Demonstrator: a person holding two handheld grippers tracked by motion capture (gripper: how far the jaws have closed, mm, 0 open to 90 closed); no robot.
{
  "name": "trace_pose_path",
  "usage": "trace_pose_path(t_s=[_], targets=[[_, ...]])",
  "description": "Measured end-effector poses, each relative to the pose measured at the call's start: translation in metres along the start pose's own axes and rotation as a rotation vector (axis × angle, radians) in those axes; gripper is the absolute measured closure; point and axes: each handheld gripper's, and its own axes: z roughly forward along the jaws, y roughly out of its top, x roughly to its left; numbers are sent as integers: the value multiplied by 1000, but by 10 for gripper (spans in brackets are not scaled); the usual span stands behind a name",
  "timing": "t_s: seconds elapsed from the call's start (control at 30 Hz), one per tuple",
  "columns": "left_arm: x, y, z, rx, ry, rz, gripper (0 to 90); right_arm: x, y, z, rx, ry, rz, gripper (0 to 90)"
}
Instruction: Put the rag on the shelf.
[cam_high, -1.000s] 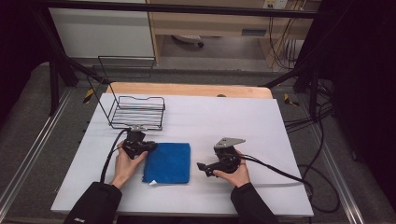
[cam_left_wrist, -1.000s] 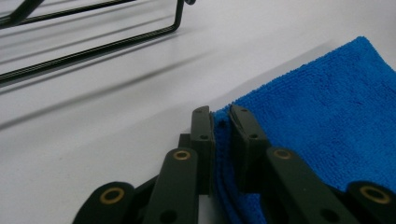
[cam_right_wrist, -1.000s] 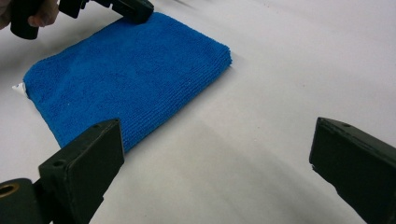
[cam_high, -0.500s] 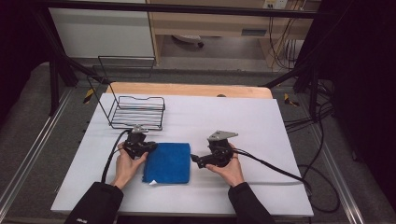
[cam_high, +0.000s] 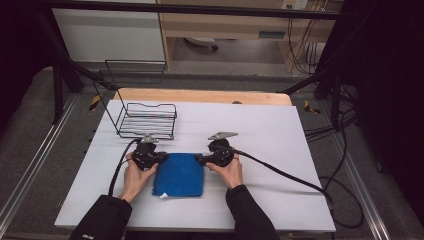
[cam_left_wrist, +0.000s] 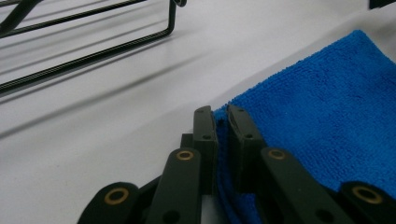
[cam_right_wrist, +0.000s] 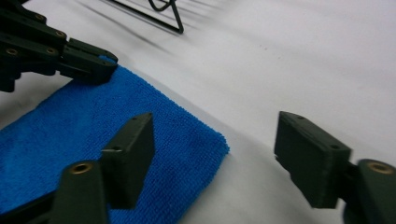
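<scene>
A folded blue cloth (cam_high: 179, 175) lies flat on the white table, between my two hands. My left gripper (cam_high: 161, 158) is shut on the cloth's far left corner; in the left gripper view its jaws (cam_left_wrist: 222, 122) pinch the blue edge (cam_left_wrist: 327, 107). My right gripper (cam_high: 199, 160) sits at the cloth's far right corner. In the right gripper view that corner (cam_right_wrist: 205, 140) lies between the jaws, which have just been closing. My right gripper (cam_right_wrist: 215, 140) is still open, its pads clear of the cloth. The left gripper (cam_right_wrist: 88, 65) shows beyond, clamped on the other corner.
A black wire basket (cam_high: 145, 120) stands on the table just behind the left gripper, its lower bars close by (cam_left_wrist: 93, 51). A white sheet (cam_high: 270, 135) covers the table, with a wooden strip (cam_high: 200, 96) along its far edge. Cables trail from both grippers.
My right gripper has moved left across the table up to the cloth's far right corner, and its jaws have narrowed. The left gripper and the cloth have stayed put.
</scene>
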Motion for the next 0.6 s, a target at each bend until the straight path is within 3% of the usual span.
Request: trace_pose_path(t_s=[0.17,0.33,0.6], targets=[[1,0,0,0,-4,4,824,-2,0,10,22,-15,20,474],[1,0,0,-1,-6,6,824,-4,0,12,54,1,27,613],[2,-1,0,-8,-12,6,823,-5,-2,15,85,30,47,696]])
